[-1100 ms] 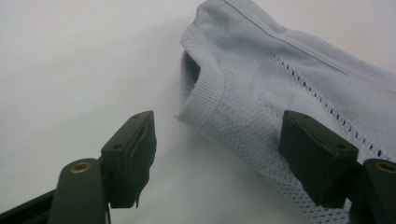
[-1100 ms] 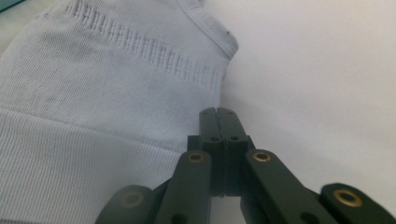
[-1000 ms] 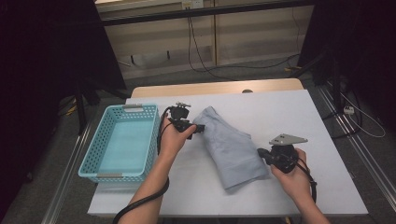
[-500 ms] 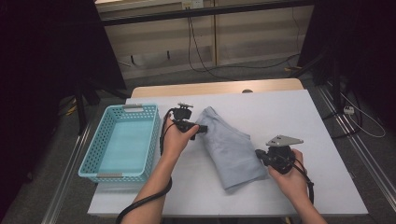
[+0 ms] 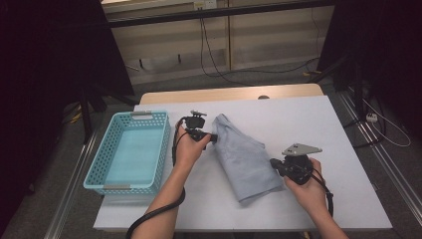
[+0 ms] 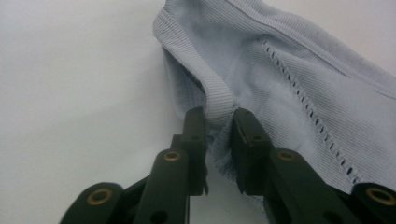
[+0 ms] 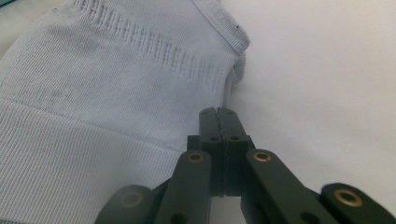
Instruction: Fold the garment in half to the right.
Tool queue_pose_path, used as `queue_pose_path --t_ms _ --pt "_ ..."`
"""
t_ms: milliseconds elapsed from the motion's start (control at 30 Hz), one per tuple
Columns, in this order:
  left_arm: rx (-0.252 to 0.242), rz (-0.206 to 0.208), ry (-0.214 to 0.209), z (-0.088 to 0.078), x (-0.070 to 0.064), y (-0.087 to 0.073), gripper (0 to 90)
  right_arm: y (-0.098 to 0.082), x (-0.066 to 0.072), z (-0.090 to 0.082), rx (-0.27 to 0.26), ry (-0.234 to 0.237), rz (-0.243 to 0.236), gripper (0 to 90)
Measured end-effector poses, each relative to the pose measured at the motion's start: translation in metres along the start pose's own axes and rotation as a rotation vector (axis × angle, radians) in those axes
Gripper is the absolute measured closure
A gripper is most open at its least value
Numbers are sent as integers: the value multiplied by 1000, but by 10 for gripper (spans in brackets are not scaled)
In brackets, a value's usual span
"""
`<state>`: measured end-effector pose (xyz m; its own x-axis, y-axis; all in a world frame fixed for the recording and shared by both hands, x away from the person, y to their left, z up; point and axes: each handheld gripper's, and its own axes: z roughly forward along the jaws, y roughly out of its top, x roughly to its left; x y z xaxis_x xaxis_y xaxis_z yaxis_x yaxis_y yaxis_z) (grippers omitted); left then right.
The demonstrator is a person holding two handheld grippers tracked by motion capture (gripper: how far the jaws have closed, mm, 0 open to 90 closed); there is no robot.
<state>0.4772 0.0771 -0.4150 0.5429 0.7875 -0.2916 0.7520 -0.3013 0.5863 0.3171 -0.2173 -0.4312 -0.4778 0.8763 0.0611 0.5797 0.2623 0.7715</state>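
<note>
White tabletop [image 5: 318,129] with a teal basket [image 5: 130,152] at the left, pale blue knit garment [image 5: 244,157] lying mid-frame, left gripper [image 6: 219,119] jaws have just been closing and now pinch its ribbed edge, while the right gripper [image 7: 217,112] sits fully closed beside the garment's lower right edge, holding nothing.

Pale blue knit garment [image 5: 245,157] is lying folded in a long strip at frame centre of the high view, running diagonally from upper left to lower right. Fine rib texture, with a line of openwork stitching [image 6: 303,100] and a wide ribbed band [image 7: 70,154]. Its ribbed edge [image 6: 218,95] at the upper-left end is bunching up off the surface; the rest is lying flat.
</note>
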Motion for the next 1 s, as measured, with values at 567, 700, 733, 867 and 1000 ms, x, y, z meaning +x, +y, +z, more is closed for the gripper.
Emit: queue_pose_path --t_ms 567,700,733,867,1000 --pt "9 -21 52 -8 19 17 840 3 -3 7 4 4 -17 900" --pt "6 -11 48 -9 18 17 838 3 -4 7 -5 -1 -16 900" --pt "5 -8 48 -9 18 18 835 2 -4 8 -7 4 -26 900" --pt "6 1 40 -9 14 16 784 1 -3 8 -11 10 -46 900" --pt "5 14 37 -11 11 14 631 1 -5 6 -31 25 -27 852"
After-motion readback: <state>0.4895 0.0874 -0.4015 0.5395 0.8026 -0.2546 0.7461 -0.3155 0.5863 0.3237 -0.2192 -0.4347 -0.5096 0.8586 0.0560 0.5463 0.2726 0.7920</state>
